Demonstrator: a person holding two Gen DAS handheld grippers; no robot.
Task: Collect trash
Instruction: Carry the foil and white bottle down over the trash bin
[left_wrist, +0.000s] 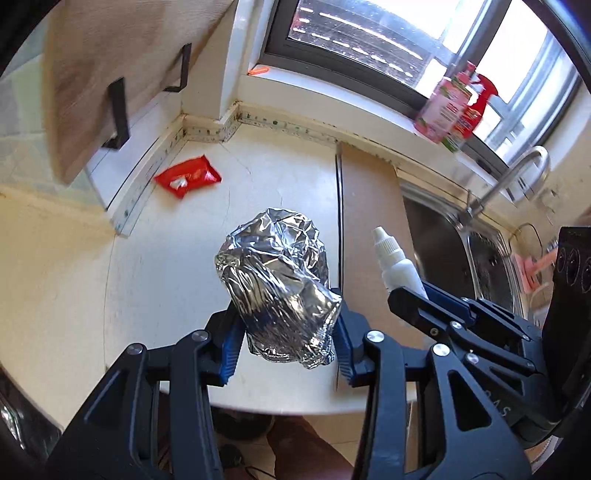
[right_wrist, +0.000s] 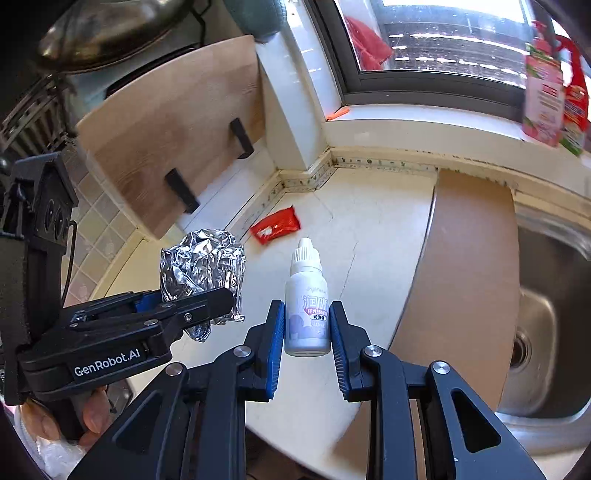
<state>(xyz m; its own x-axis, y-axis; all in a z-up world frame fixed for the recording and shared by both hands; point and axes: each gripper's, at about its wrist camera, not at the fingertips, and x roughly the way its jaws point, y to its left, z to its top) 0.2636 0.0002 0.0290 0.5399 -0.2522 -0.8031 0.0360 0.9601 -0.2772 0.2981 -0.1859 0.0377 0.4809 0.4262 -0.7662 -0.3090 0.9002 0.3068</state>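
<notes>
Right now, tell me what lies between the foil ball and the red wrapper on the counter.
Nothing: in the left wrist view, only bare countertop separates the foil ball, held in the left gripper, from the red wrapper. The right wrist view agrees.

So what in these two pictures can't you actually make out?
- Foil ball, both views: whatever it wraps is hidden by the foil.
- Dropper bottle, left view: its lower part sits behind the right gripper.
- Red wrapper: print too small to read.
- Pink bottle on the sill: label blurred.
- A bin: not in view.
</notes>
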